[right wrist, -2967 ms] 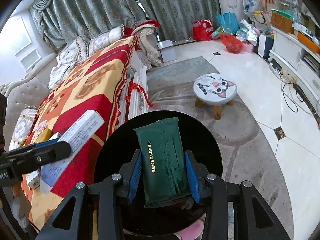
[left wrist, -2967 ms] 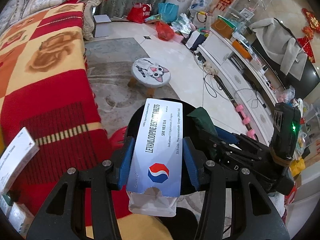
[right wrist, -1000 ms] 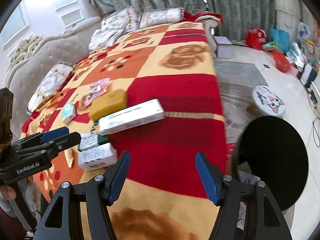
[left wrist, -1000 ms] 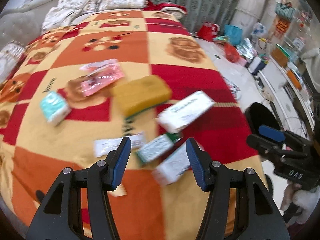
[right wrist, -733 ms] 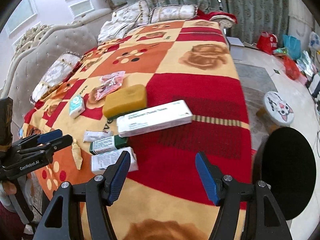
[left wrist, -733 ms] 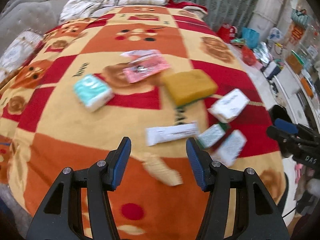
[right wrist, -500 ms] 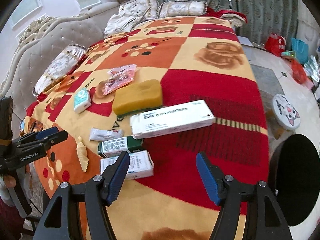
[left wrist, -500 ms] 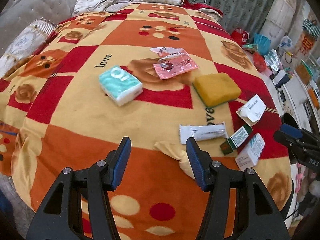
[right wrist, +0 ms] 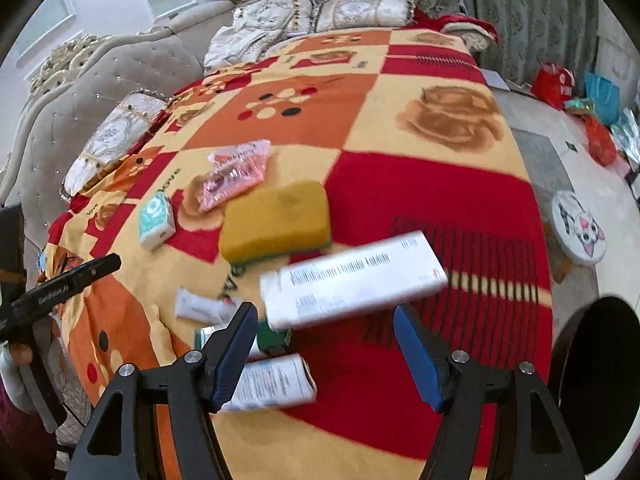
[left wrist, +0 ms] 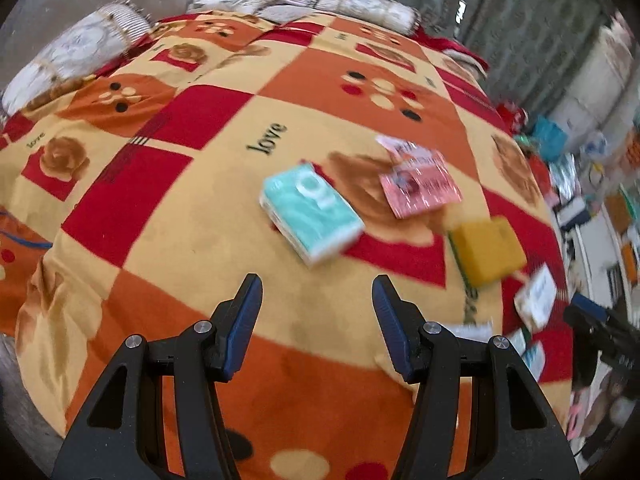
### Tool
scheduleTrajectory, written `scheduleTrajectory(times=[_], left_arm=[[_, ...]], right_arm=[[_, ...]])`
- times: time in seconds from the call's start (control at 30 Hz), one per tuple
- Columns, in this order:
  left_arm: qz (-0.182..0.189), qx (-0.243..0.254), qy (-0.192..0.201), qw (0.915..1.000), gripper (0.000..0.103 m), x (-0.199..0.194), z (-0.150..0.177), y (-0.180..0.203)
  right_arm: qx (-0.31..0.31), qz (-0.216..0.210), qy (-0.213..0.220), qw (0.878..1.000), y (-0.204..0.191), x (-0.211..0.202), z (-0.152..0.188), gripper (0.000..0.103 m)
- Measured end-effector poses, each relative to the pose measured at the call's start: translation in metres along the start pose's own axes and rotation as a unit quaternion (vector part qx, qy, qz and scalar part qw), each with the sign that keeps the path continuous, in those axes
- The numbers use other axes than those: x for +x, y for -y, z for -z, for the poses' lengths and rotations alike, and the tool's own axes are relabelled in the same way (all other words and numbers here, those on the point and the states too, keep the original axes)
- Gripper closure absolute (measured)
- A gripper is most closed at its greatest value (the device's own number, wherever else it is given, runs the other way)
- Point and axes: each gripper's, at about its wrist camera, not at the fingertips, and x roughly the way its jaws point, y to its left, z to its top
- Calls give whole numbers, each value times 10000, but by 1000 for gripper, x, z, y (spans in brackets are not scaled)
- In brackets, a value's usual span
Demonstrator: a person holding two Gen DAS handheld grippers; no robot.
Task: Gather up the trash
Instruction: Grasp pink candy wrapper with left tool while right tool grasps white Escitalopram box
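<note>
- Plenty of trash left on the blanket [right wrist: 420,200], so I'd call this nowhere near done. The long white box [right wrist: 352,284] lies near the blanket's right-hand edge in the right wrist view, with the yellow sponge [right wrist: 276,220] just behind it toward the pillow end.
- Teal tissue pack [left wrist: 310,212] and pink wrapper [left wrist: 418,184] sit further in, around the middle of the blanket.
- Closer to the near edge: a small white tube [right wrist: 200,306], a green-and-white box [right wrist: 272,338] and a white carton [right wrist: 272,386].
- The black bin [right wrist: 600,380] is off the blanket's right edge, on the floor. Can't see what's inside it.
- Right gripper [right wrist: 324,352] is empty; its jaws have just been opening wider, above the long white box.
- Left gripper [left wrist: 316,320] is about half open and empty, aimed short of the teal pack.
- My guess: both are lining up their next grabs.
</note>
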Motion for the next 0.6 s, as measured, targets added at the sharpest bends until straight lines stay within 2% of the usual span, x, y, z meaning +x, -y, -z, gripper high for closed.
scheduleTrajectory(times=[0.07, 0.17, 0.3, 0.43, 0.6], left_arm=[[34, -144, 11, 9999, 47, 4, -8, -6], [109, -280, -18, 9995, 47, 12, -19, -10], [148, -398, -70, 9991, 47, 20, -28, -13], [88, -474, -154, 9987, 47, 31, -35, -16], [81, -515, -135, 9986, 47, 35, -43, -16]], right_arm=[[-59, -52, 44, 10000, -5, 5, -12, 28], [-104, -146, 12, 9998, -11, 16, -26, 26], [-246, -167, -130, 9995, -21, 32, -38, 25], [-267, -366, -213, 9987, -27, 42, -47, 25], [-255, -319, -239, 9989, -25, 45, -51, 25]])
